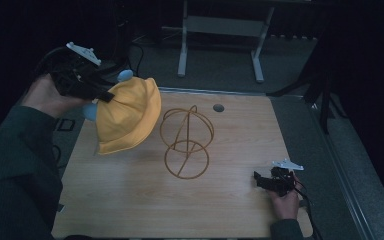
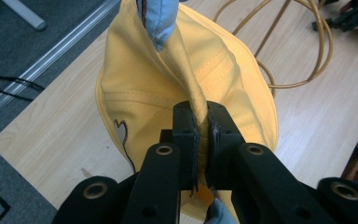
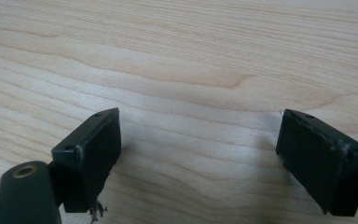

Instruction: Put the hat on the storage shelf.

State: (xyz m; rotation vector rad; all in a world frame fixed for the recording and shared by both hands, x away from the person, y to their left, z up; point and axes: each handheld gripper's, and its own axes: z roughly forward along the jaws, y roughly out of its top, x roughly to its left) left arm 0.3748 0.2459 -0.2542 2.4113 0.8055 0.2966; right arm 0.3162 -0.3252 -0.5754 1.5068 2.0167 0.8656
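Left gripper (image 2: 204, 140): mine, pinching yellow hat (image 2: 191, 88) fold, aloft. Right gripper (image 3: 198, 158): jaws spread, idle on table (image 3: 177, 56). Risk: thin fold slips, hat drops short of wire stand (image 1: 186, 142).

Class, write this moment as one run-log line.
left gripper: shut on yellow hat, lifted | right gripper: open, on table | wire stand: bare

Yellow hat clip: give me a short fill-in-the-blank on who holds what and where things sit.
1. The left gripper is shut on the yellow ____.
2. The right gripper, beside the wooden table, has its jaws ____.
3. The wire stand sits on the ____.

Missing words: hat; open; table
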